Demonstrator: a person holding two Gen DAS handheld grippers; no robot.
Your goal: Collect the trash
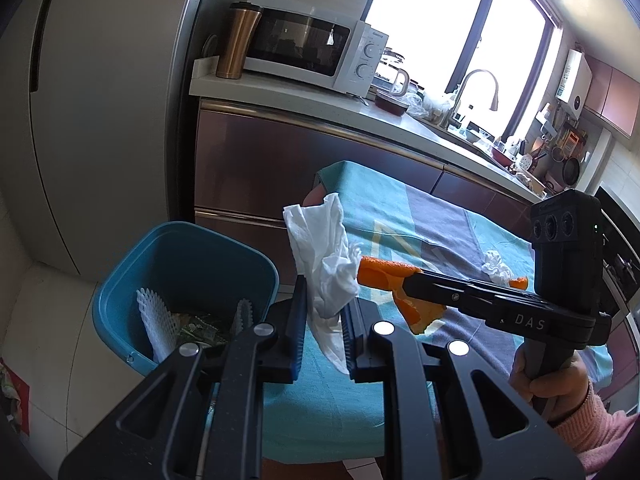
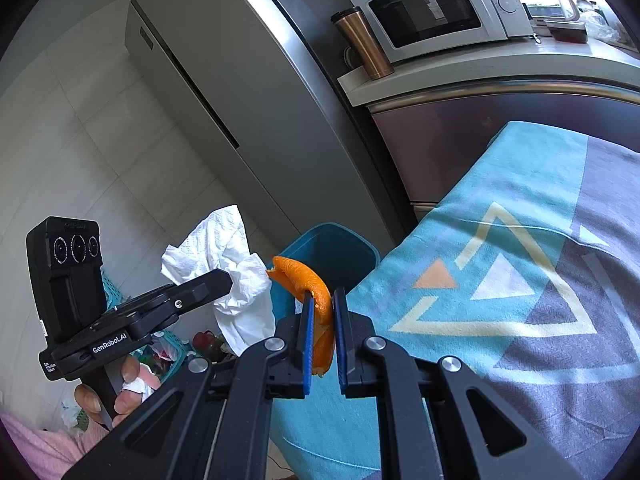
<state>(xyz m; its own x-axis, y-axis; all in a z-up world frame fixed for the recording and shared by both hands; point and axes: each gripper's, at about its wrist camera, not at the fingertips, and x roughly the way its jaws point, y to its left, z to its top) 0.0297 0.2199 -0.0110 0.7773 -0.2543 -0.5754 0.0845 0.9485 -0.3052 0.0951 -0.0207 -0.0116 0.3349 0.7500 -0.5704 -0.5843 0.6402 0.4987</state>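
My left gripper (image 1: 325,312) is shut on a crumpled white tissue (image 1: 324,264), held over the near-left edge of the cloth-covered table (image 1: 440,220). To its left on the floor stands the blue bin (image 1: 200,264), with white foam netting and scraps inside. My right gripper (image 2: 323,312) is shut on a curled orange peel (image 2: 308,276), just in front of the bin (image 2: 332,248). In the left wrist view the right gripper (image 1: 408,284) comes in from the right with the peel (image 1: 380,276) next to the tissue. On the table lie another tissue wad (image 1: 496,266) and a small peel piece (image 1: 520,282).
A tall grey fridge (image 1: 100,120) stands behind the bin. The counter beyond the table carries a microwave (image 1: 308,44), a copper tumbler (image 1: 238,40), a kettle and a sink tap (image 1: 476,84). A teal basket (image 2: 172,344) with items sits on the floor. A person's hands hold both grippers.
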